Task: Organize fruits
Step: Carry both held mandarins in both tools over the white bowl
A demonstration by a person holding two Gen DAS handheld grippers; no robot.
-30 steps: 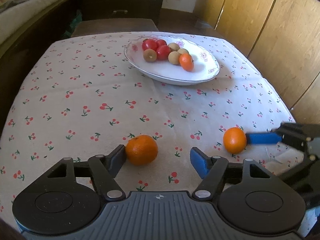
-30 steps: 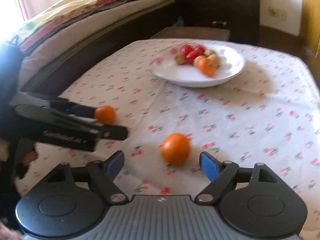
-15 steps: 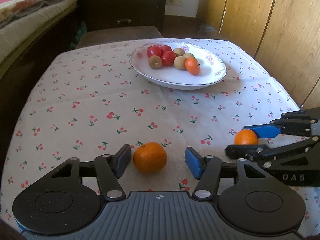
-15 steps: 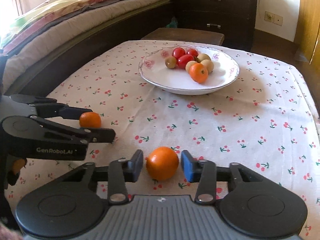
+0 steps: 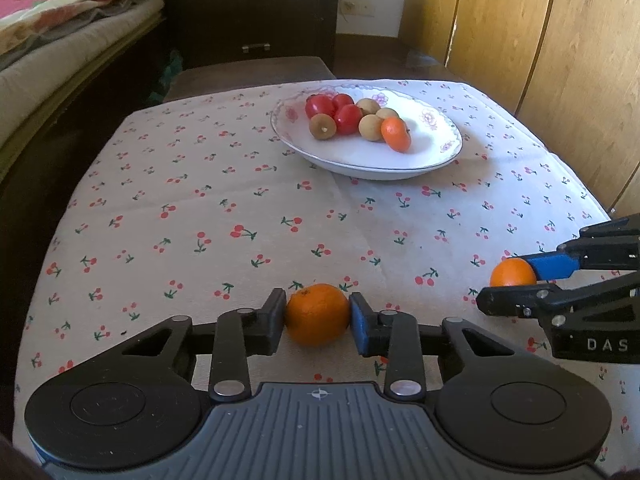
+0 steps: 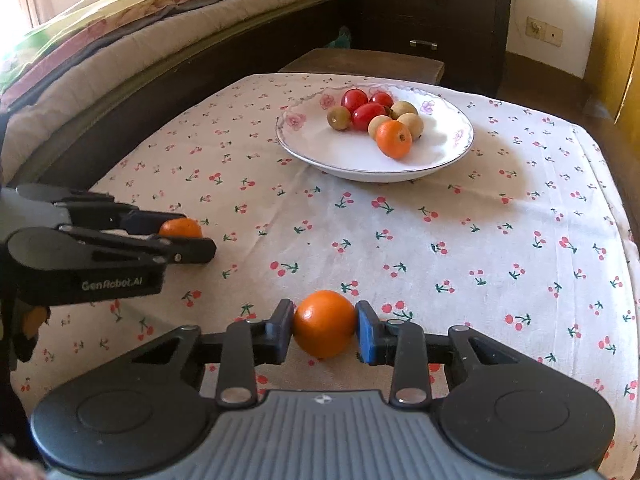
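My left gripper is shut on an orange low over the cherry-print tablecloth. My right gripper is shut on a second orange, also near the cloth. Each gripper shows in the other's view, the right one with its orange at the right, the left one with its orange at the left. A white floral plate at the far side holds red tomatoes, brown round fruits and a small orange; it also shows in the right wrist view.
A bed with blankets runs along the left. A dark drawer cabinet and a low stool stand behind the table. Wooden wardrobe doors stand on the right. The table edges fall off close on the left and right.
Both grippers closed on their oranges; a second ago both stood open around them. The cameras tilted up a little, and the plate now sits farther away in both views.
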